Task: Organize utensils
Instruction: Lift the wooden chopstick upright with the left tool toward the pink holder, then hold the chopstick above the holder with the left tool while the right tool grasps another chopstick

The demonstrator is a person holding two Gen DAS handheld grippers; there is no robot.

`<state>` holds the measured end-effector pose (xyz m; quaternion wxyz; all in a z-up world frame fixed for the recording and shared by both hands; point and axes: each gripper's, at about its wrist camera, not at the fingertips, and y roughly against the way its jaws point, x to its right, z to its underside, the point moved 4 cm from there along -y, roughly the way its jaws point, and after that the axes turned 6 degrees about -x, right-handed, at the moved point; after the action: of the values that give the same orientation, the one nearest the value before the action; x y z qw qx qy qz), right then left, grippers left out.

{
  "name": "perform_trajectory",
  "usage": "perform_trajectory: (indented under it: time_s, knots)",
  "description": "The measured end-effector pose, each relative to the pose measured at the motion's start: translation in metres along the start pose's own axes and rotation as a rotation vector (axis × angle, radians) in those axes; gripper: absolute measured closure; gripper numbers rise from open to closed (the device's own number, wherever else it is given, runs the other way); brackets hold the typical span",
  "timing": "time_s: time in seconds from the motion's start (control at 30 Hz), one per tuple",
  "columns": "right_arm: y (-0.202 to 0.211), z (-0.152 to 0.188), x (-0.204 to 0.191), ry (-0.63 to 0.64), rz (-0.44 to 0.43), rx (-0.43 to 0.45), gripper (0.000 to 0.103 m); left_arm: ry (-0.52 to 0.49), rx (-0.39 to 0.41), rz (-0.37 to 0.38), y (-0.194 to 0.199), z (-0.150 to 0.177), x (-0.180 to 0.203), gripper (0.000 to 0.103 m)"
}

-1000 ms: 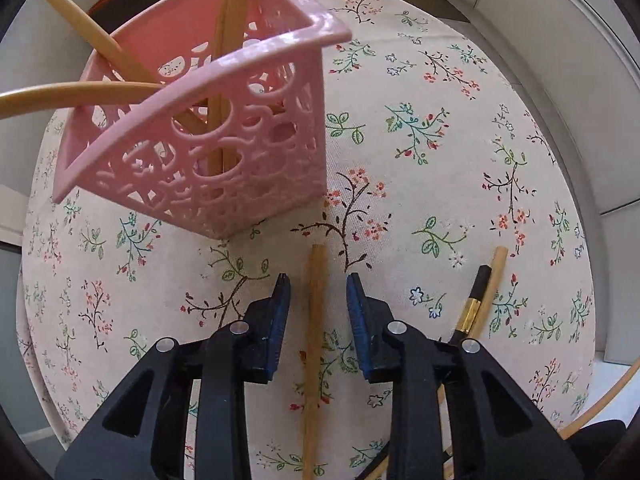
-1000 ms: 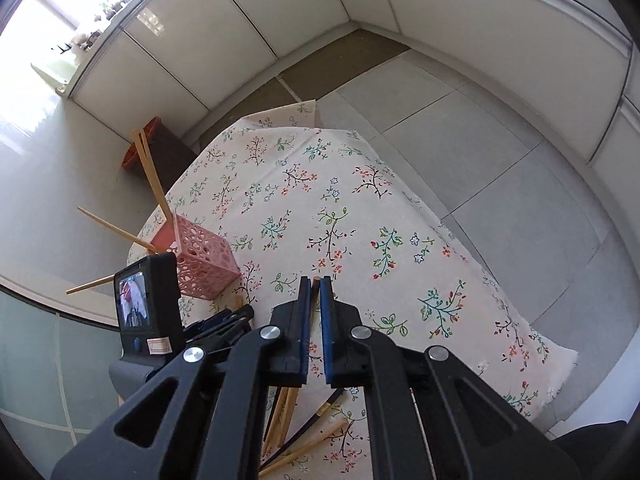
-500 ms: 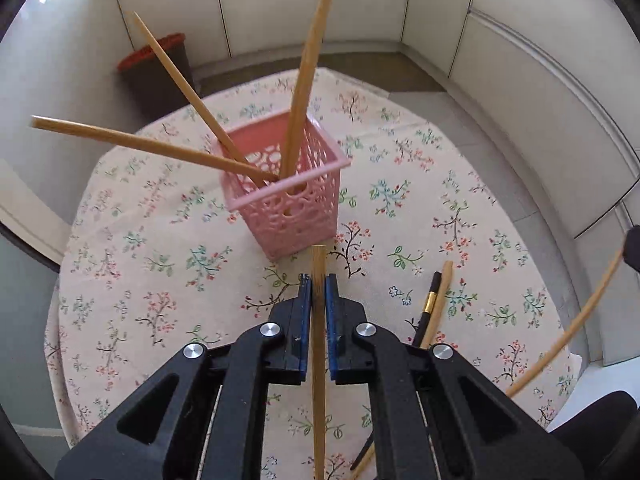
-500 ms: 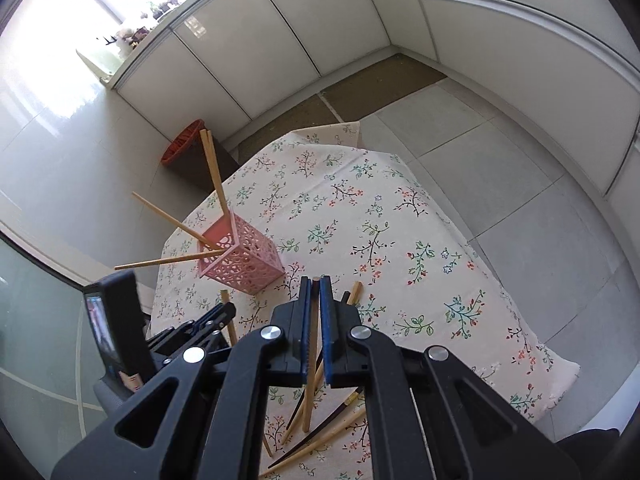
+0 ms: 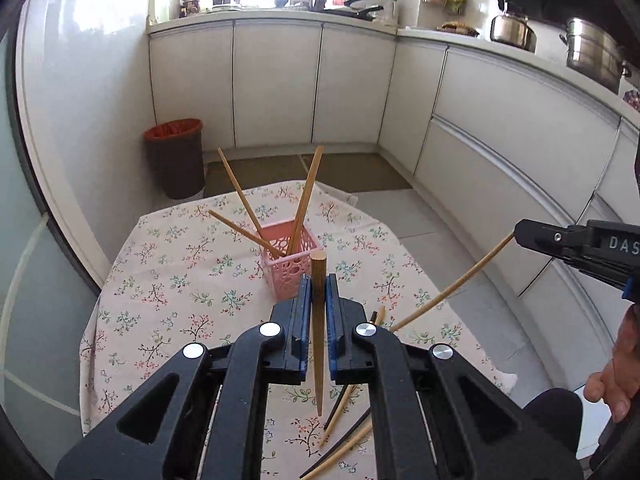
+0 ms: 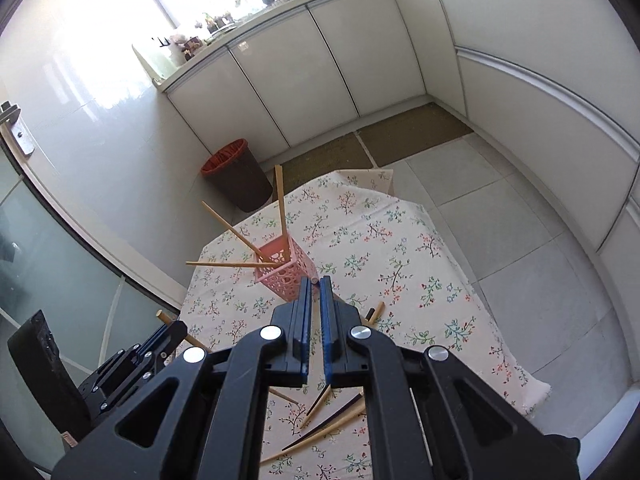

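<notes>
Left gripper (image 5: 316,290): raised above the surface and tilted downward; its jaws are clamped on a wooden chopstick (image 5: 319,320), whose blunt end sticks out past the fingertips while the thin end hangs below the jaws.
Right gripper (image 6: 314,292): also raised; its jaws are pressed together on a second chopstick (image 5: 452,290), seen from the left camera as a long pale stick slanting down and to the left from the gripper's tip; in the right camera only a small end shows between the blue pads.
Basket (image 5: 290,262): a pink perforated holder is set upright on the surface, beyond both grippers; three chopsticks (image 5: 306,200) are standing in it, splayed apart.
Loose chopsticks (image 6: 320,428): several, pale and dark, are left lying crossed on the cloth at the near edge, below the grippers.
Surface (image 5: 168,280): covered by a cream cloth printed with small flowers.
Bin (image 5: 176,156): a dark bin with a red rim is placed on the floor beyond the surface, against the white cabinets.
Person: part of a hand (image 5: 618,376) is seen at the right edge of the left camera.
</notes>
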<state>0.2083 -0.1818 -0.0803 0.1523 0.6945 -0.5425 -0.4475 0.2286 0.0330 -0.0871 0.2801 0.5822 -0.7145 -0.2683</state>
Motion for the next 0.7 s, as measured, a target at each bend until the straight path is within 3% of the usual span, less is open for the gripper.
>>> perform_trajectory:
  time_s: [0.13,0.43,0.53,0.6,0.63,0.7]
  knots:
    - [0.018,-0.017,-0.011,0.023,-0.008,0.033,0.098,0.007,0.055,0.031,0.026,-0.026,-0.001,0.097]
    - [0.04,-0.072,-0.045,0.071,-0.065,0.11,0.099,0.034,0.168,0.019,0.067,-0.077,-0.018,0.097]
    - [0.035,-0.08,-0.051,0.109,-0.07,0.087,0.097,0.037,0.204,0.026,0.077,-0.085,-0.02,0.097]
    - [0.009,-0.073,-0.056,0.251,-0.066,0.002,0.091,0.046,0.224,0.04,0.081,-0.087,-0.022,0.097]
    - [-0.007,-0.061,-0.057,0.371,-0.038,-0.032,0.076,0.054,0.23,0.048,0.083,-0.086,-0.024,0.097]
    - [-0.036,-0.027,-0.053,0.585,0.066,-0.045,0.066,0.069,0.229,0.06,0.083,-0.081,-0.028,0.097]
